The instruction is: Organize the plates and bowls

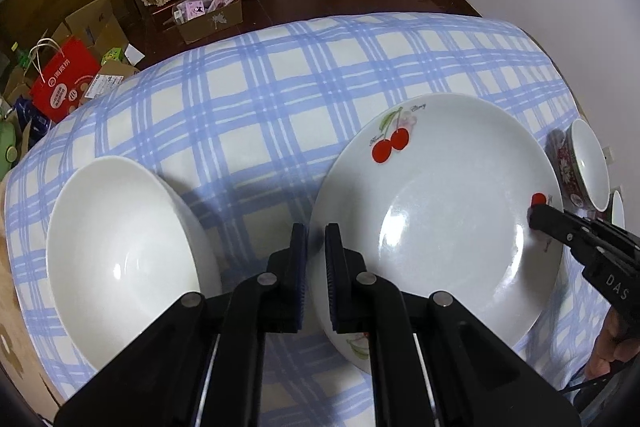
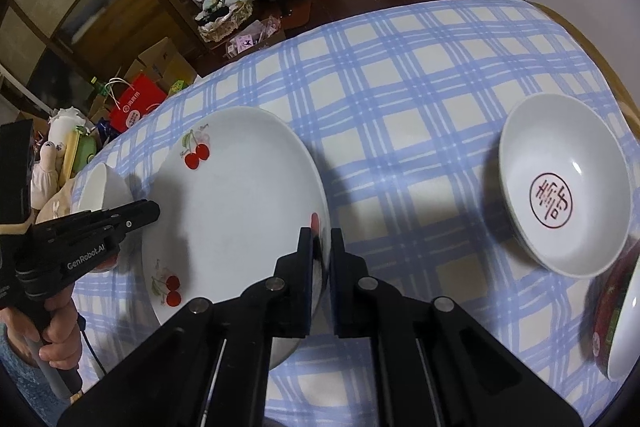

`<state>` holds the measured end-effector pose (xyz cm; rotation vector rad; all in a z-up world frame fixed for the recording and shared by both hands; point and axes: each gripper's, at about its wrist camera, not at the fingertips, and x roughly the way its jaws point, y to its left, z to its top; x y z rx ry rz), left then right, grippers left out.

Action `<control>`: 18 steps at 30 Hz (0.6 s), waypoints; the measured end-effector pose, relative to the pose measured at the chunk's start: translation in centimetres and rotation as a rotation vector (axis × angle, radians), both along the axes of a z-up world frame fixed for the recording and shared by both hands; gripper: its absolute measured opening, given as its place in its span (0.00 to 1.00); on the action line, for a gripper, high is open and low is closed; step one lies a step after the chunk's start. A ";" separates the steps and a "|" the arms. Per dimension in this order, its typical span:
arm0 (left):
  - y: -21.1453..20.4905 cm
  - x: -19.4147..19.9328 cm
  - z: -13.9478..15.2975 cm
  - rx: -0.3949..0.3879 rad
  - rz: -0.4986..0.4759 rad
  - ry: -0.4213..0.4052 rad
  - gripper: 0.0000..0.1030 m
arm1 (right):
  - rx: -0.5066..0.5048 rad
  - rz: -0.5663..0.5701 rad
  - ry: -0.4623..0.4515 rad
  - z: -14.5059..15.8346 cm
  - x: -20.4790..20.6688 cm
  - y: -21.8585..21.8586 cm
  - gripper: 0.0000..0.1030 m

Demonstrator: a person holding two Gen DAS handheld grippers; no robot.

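My right gripper (image 2: 321, 233) and left gripper (image 1: 316, 229) both seem clamped on the white cherry-printed ceramic plate's (image 2: 236, 203) opposite rims.

Left gripper (image 1: 316, 239) and right gripper (image 2: 322, 243), fingers clamped, angled steeply downward.

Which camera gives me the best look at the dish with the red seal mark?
The right wrist view: the dish with the red seal mark lies whole and unblocked on the checked cloth, seal visible. In the left wrist view I cannot pick it out; only a patterned bowl shows at the right edge.

Bright overhead light, sharp centre, glare spots on plate (image 1: 436, 211), dark shadows on cloth (image 2: 400, 99), heavy fisheye warp w/ black corners.
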<state>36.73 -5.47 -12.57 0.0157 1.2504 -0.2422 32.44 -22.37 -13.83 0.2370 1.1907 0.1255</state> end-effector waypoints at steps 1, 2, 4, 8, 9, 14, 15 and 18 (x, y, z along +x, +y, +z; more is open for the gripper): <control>-0.1 -0.3 0.3 0.005 -0.004 -0.007 0.08 | -0.002 0.002 -0.003 0.2 -0.1 0.1 0.08; -0.1 -0.6 0.6 0.006 -0.001 -0.011 0.08 | -0.003 0.002 -0.008 0.6 -0.4 0.1 0.08; 0.0 -1.0 1.3 0.001 0.002 -0.019 0.08 | -0.007 0.006 -0.014 1.3 -0.8 0.1 0.08; 0.3 -2.1 3.1 -0.024 0.007 -0.036 0.08 | 0.014 -0.006 -0.018 2.5 -1.8 -0.1 0.08; 0.5 -2.4 3.4 -0.026 0.006 -0.038 0.08 | 0.020 -0.009 -0.019 2.9 -2.2 -0.2 0.08; 1.2 -5.0 5.6 -0.038 0.011 -0.056 0.08 | 0.046 -0.009 -0.021 4.2 -4.5 0.0 0.08; 1.4 -5.6 6.1 -0.040 0.013 -0.060 0.08 | 0.052 -0.008 -0.021 4.5 -5.1 0.2 0.08; 1.9 -7.3 7.2 -0.035 0.013 -0.075 0.08 | 0.061 -0.003 -0.027 5.3 -7.0 0.6 0.08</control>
